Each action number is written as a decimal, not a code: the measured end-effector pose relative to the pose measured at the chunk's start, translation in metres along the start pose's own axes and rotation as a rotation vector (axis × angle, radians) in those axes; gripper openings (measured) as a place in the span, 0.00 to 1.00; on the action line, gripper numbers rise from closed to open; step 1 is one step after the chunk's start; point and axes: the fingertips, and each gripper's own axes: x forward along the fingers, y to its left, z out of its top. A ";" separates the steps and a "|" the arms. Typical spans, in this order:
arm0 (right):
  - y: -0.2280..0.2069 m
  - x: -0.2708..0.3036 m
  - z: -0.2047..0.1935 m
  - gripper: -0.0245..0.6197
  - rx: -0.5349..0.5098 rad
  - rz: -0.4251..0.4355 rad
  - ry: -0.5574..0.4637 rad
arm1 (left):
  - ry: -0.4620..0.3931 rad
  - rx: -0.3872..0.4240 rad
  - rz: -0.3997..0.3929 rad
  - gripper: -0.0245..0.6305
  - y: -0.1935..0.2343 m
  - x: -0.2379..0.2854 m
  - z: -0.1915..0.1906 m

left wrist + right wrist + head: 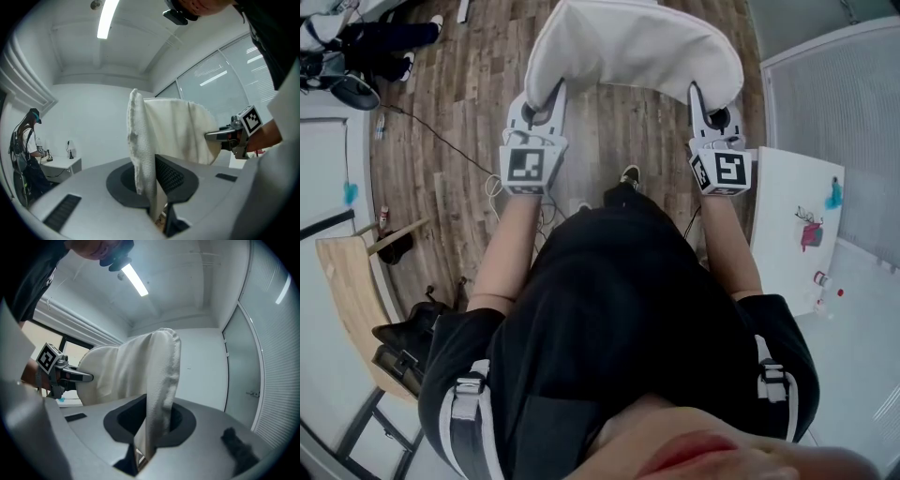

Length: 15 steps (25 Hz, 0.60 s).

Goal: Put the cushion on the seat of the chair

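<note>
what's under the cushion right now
Only wooden floor shows past the cushion, between the left gripper and right gripper clamped on it. No chair seat shows; the spot directly beneath is hidden by the cushion.

White cushion (633, 47) held up far centre over the wood floor (478, 84). Left gripper (553, 98) is clamped on the cushion's near-left edge and right gripper (695, 96) on its near-right edge, marker cubes facing the camera. The wearer's black top fills the near centre, one shoe (630, 174) below the cushion. White table (787, 216) at right with small red and teal items. Wooden board (352, 281) at left, cable (441, 141) across the floor, another person's legs (380, 42) far left.
</note>
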 end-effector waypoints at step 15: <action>-0.093 0.041 -0.014 0.13 0.019 0.037 -0.019 | 0.011 0.024 0.036 0.12 -0.027 0.092 0.015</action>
